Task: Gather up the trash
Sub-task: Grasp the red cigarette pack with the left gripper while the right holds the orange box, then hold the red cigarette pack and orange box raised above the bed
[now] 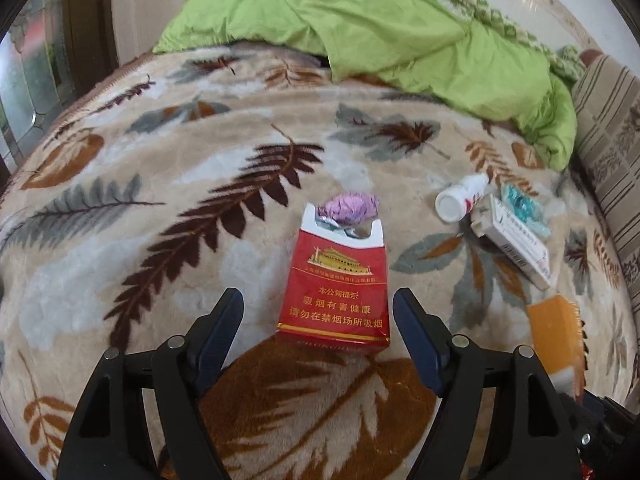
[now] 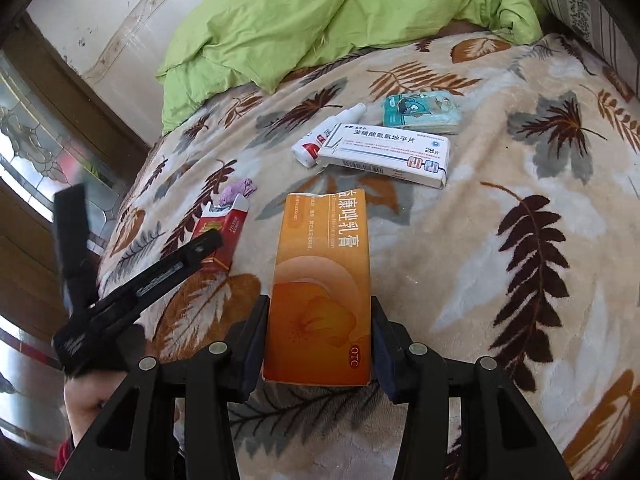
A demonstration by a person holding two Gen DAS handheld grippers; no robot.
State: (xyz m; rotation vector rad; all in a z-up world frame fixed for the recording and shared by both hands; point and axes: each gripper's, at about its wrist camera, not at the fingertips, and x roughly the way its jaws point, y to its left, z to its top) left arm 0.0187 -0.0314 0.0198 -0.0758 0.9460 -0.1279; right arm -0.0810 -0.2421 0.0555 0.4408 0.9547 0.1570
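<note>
An open red cigarette pack (image 1: 334,292) lies on the leaf-patterned blanket (image 1: 160,240). My left gripper (image 1: 319,300) stands open around its lower half, with a gap on each side. A crumpled purple wrapper (image 1: 352,208) sits just beyond the pack's top. My right gripper (image 2: 319,304) is shut on a long orange ointment box (image 2: 320,288), its pads pressing both long sides. In the left wrist view the orange box (image 1: 554,332) shows blurred at the right. In the right wrist view the red pack (image 2: 224,232) lies at the left, between the left gripper's fingers (image 2: 192,252).
Farther back lie a white bottle (image 2: 316,144), a white pill box (image 2: 384,152) and a teal tissue pack (image 2: 420,110). A green quilt (image 2: 320,16) is heaped at the head of the bed. A striped pillow (image 1: 612,152) lies along the right edge.
</note>
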